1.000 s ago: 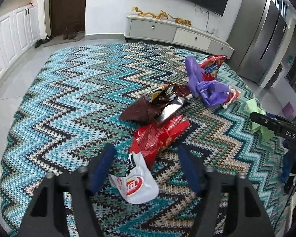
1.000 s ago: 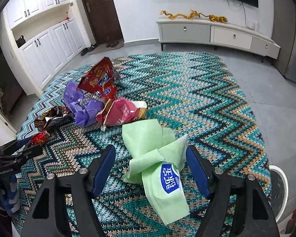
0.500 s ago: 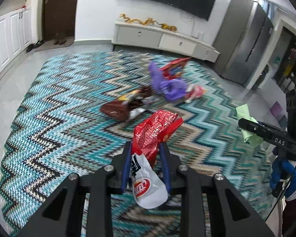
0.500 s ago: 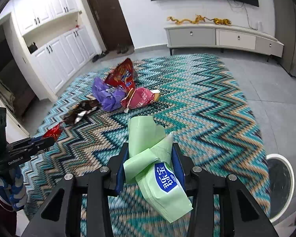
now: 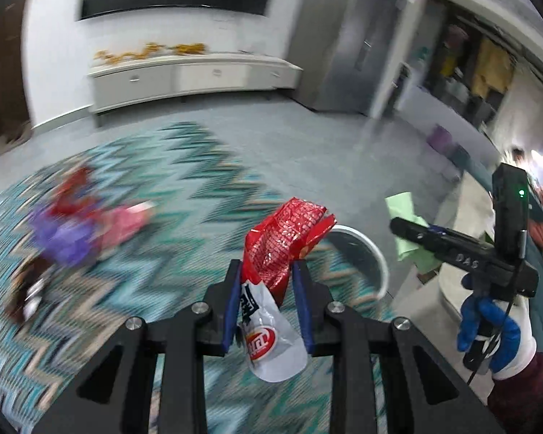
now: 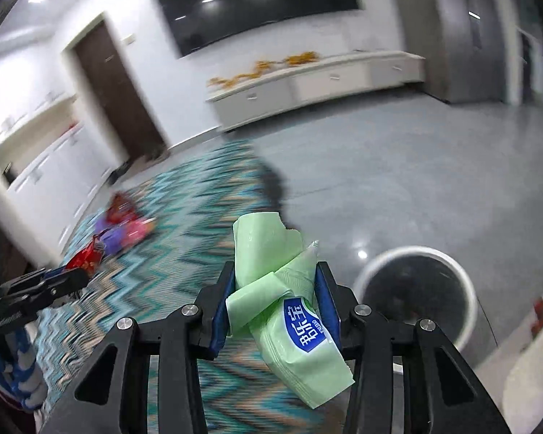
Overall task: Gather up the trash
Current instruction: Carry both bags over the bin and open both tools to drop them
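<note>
Two pieces of trash are in our grip and neither is binned yet, so we judge the task to be at an early-to-middle stage. Our left gripper (image 5: 266, 302) is pinched on a red crinkled snack bag (image 5: 284, 242) with a white end, which stands up between the blue pads, clear of the rug. Our right gripper (image 6: 277, 305) is pinched on a soft pale-green tissue pack (image 6: 275, 282) with a blue label, folded over itself and drooping past the pads. A round white-rimmed trash bin (image 6: 416, 289) stands on the grey floor just beyond the rug's (image 6: 184, 253) near right edge, in front of both grippers; nothing can be made out inside it through the blur. What is left, as we see it: dropping these two pieces into the bin, then fetching the pile remaining near the rug's left edge, a purple wrapper (image 5: 67, 237), a pink packet (image 5: 125, 222), a red bag (image 5: 74, 188) behind them and a dark brown wrapper (image 5: 29, 285) closer to us. All are blurred, so we cannot count them surely.
</note>
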Tool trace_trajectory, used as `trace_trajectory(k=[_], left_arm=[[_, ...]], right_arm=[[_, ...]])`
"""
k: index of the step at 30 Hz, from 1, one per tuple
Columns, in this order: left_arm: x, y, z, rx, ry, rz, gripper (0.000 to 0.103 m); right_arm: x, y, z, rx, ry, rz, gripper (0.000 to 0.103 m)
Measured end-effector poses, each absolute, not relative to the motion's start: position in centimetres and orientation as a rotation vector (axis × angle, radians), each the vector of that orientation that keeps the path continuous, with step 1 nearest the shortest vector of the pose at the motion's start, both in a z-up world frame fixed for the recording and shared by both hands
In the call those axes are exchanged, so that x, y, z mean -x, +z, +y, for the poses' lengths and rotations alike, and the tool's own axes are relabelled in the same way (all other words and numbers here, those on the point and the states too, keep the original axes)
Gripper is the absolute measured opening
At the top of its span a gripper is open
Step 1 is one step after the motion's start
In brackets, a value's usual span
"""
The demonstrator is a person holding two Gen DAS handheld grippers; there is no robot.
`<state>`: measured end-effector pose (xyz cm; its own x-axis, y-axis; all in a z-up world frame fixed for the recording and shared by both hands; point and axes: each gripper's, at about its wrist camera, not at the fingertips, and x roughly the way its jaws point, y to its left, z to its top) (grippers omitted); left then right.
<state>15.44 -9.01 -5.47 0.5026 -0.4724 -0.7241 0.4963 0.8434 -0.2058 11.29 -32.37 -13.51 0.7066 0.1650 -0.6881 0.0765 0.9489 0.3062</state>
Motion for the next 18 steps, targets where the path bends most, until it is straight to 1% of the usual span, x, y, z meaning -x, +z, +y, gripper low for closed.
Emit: trace_trajectory(k=[3, 5, 7, 10, 12, 13, 16, 18], left_arm=[[-17.4, -6.7, -15.5, -0.079, -0.636, 0.907, 0.027], [-18.7, -7.8, -19.2, -0.108, -0.652, 0.930, 0.029], [-20.0, -9.3, -22.8, -0.129, -0.665, 0.959, 0.029], [-21.8, -11.4, -26.5, -0.123, -0.694, 1.017, 0.030], [-22.9, -12.6, -28.4, -0.105, -0.709, 1.059, 0.031], [-23.4, -13.2, -29.1, -0.092, -0.719, 1.079, 0.033], [-24.4, -14.3, -30.4, -0.041, -0.744, 1.124, 0.051], [-25.0, -14.8, -31.0, -0.014, -0.750, 1.140, 0.053]], right_arm=[[-11.8, -15.2, -36.2, -0.375, -0.020, 0.798, 0.043], [-12.4, -16.8, -38.6, -0.412, -0.056, 0.817, 0.046], [-13.2, -18.4, -40.8, -0.453, -0.085, 0.835, 0.047], [-14.4, -20.5, -43.1, -0.511, -0.110, 0.851, 0.050], [-14.9, -21.8, -44.4, -0.536, -0.132, 0.860, 0.050], [-15.2, -22.4, -45.0, -0.552, -0.139, 0.865, 0.051], [-15.7, -23.7, -46.3, -0.580, -0.170, 0.880, 0.058], [-15.7, -24.2, -46.8, -0.596, -0.180, 0.879, 0.059]])
